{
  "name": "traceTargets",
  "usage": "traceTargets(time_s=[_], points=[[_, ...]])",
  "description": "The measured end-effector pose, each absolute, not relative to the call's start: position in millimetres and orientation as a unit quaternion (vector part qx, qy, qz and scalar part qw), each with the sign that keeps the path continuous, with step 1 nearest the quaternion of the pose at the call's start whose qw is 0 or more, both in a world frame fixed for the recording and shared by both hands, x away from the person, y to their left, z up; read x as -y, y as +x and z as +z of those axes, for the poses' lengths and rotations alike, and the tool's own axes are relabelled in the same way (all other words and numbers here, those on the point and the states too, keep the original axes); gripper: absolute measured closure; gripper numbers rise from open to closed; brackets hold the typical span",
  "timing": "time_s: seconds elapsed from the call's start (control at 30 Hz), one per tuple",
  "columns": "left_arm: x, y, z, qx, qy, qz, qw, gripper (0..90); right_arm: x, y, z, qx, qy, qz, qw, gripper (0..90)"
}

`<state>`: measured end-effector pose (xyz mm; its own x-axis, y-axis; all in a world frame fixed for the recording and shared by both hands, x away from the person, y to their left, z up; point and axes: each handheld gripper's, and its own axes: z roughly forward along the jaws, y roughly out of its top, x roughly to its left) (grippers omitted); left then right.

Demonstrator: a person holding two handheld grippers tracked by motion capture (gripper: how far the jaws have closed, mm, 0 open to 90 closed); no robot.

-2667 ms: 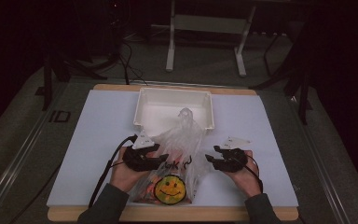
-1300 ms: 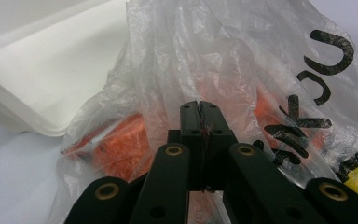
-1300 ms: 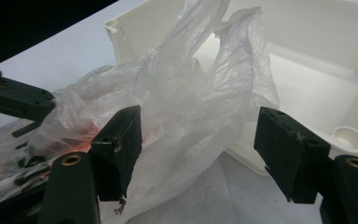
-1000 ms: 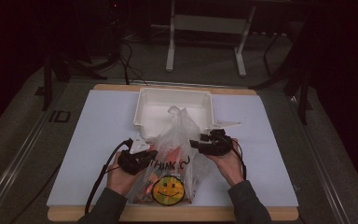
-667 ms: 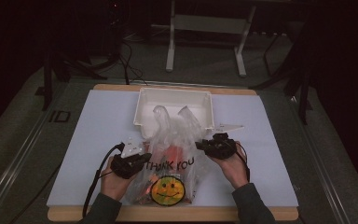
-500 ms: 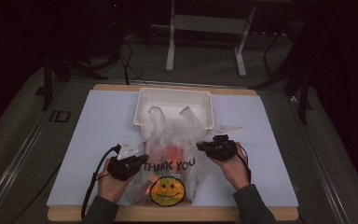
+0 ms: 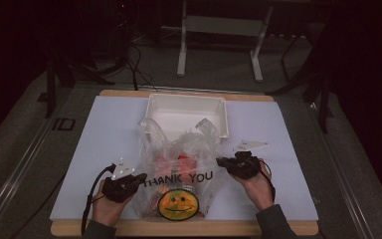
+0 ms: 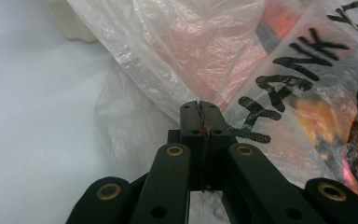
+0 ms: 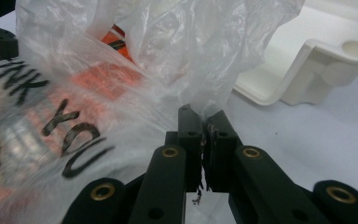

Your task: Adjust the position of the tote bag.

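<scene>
While both grippers' fingers (image 8: pixel 199 122) pinch its side edges, the plastic bag (image 7: pixel 179 174) lies between them.

White table (image 7: pixel 288 149), plastic bag (image 7: pixel 179 164), white tray (image 7: pixel 186 114)

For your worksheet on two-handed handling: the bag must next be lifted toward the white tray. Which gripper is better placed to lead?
Probably the right gripper: it pinches the plastic bag higher on its side, nearer the white tray. The left gripper grips low, by the printed lettering.
</scene>
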<state>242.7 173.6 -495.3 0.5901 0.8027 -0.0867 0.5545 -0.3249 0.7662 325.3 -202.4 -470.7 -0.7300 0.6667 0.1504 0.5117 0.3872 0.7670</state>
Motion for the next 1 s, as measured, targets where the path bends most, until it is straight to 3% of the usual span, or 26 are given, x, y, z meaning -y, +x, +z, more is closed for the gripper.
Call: traceTargets(time_s=[0.67,0.87,1.0], points=[[-168.8,227.2,-512.5,-0.424,0.811,0.143,0.376,89.4,201.1,304.8,-483.9,-0.840,0.343,0.413,0.076,87.1],[-170.9,221.3,-502.6,-0.405,0.810,0.151,0.395,75.8,201.9,303.6,-481.0,-0.840,0.338,0.417,0.082,86.9],[-172.1,214.6,-485.2,-0.383,0.805,0.162,0.422,71.7,202.9,302.7,-477.5,-0.838,0.336,0.422,0.085,86.5]])
